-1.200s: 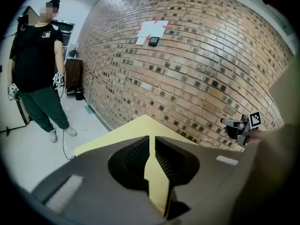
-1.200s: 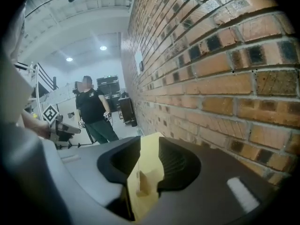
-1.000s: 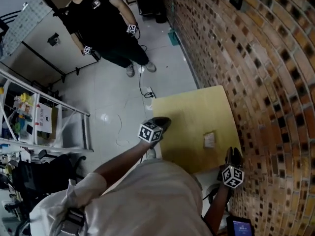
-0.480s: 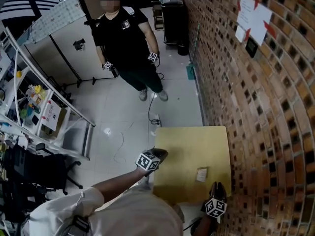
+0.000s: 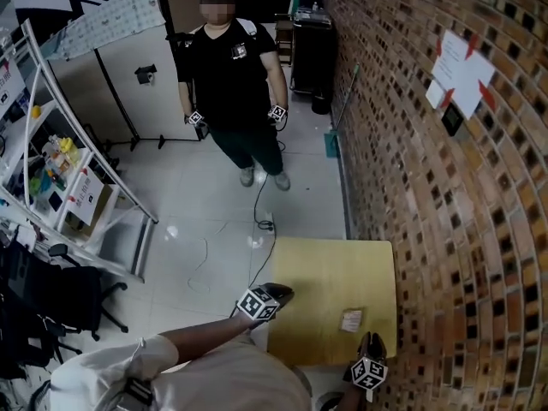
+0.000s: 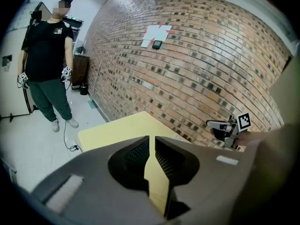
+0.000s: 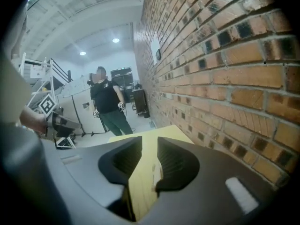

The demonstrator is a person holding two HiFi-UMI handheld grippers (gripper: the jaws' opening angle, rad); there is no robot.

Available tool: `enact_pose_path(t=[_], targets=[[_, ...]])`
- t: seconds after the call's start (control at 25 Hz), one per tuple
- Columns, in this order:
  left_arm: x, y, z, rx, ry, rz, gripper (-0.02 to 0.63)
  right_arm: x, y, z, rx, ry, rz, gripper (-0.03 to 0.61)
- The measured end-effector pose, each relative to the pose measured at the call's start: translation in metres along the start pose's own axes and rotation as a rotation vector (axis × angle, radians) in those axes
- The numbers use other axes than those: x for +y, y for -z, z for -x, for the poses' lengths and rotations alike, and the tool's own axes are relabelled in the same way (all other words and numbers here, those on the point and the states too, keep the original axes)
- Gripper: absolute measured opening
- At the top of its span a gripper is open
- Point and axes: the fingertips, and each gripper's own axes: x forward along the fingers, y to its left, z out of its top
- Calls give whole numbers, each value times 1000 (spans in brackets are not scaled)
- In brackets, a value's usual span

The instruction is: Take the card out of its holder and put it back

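Holder: the small pale rectangular card holder [image 5: 351, 319] lay flat at the near right of the yellow square tabletop [image 5: 317, 268], beside the red brick wall [image 5: 445, 229]; its card was indiscernible. The left gripper [image 5: 281, 292] had its fingers barely parted. The right gripper [image 5: 372, 341] had its fingers half parted after just closing. Both were empty and flanked the holder, likely for access.

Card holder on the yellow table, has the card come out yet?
Nothing looks done: the card holder lies on the yellow table, untouched. In hand: nothing; the left gripper and right gripper hover at the near edge, fingers apart and empty, the right's just having closed a little. Left: take the card out, put it back.
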Motion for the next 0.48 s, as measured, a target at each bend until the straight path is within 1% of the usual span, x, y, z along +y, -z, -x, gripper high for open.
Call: enact_pose_path(t=[0.12,0.2,0.32,0.48], targets=[[10,-5,20,-14,38,-25,57,26,-8,5,-27,31,-32,95],[21,-9,35,-32,55,-30,57,49,-7,7,-30,37,-29,91],[36,-9,58,-45,84,-30,57,81,4,12,-20,56,-23,91],[51,3,82,-35,134,-58,57,113,29,24,-9,108,-39,91]])
